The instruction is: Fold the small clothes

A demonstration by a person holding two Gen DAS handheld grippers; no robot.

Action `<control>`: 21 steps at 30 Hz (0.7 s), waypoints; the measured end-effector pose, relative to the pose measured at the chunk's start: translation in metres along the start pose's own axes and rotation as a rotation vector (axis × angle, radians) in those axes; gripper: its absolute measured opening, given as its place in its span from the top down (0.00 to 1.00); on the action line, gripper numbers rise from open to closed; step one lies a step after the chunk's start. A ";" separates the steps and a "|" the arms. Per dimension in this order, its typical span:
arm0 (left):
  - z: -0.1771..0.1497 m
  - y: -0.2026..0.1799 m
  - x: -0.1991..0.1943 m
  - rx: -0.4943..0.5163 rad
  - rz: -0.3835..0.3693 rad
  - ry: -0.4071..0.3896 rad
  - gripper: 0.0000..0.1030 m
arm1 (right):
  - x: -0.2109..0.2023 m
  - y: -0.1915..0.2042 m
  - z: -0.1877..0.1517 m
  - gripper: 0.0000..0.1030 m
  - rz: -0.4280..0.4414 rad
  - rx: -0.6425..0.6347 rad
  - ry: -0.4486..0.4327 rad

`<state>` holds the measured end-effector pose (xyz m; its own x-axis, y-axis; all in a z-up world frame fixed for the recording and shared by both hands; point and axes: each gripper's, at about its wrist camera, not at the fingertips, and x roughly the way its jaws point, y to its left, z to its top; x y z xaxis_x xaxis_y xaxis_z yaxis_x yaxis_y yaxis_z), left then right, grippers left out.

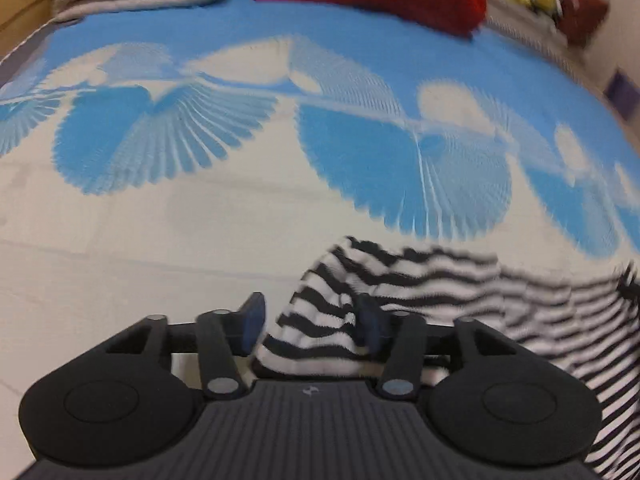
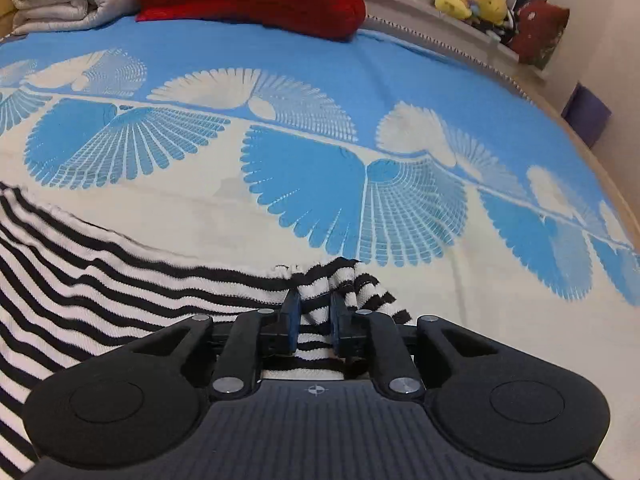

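Right wrist | striped garment (image 2: 120, 280) corner bunched between right claw (image 2: 315, 312) pads

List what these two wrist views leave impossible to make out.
- Striped garment: its kind and full outline; cut by both views' edges, hidden under gripper bodies.
- Left gripper: whether either pad touches the cloth; left wrist view is blurred.
- Yellow toys: too small to tell what they are.

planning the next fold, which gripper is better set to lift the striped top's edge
Right, probably. The right gripper has a bunched corner of the striped top between narrow jaws. The left gripper stands wide open, cloth only against one finger, and its view is blurred.
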<state>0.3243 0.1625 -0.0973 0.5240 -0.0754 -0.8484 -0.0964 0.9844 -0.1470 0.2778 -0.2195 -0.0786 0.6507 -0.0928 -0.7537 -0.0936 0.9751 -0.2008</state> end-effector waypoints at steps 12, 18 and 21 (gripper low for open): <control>0.002 0.025 0.007 -0.114 -0.093 0.036 0.80 | -0.007 -0.058 -0.009 0.50 0.044 0.159 0.056; 0.009 0.008 -0.017 -0.065 0.026 -0.184 0.99 | -0.015 -0.051 0.001 0.97 0.014 0.202 -0.060; 0.004 -0.002 -0.009 -0.023 0.048 -0.152 0.99 | -0.021 -0.053 0.006 0.96 -0.017 0.242 -0.137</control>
<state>0.3230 0.1615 -0.0879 0.6400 -0.0022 -0.7684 -0.1428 0.9822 -0.1218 0.2737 -0.2676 -0.0486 0.7481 -0.0972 -0.6565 0.0902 0.9949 -0.0444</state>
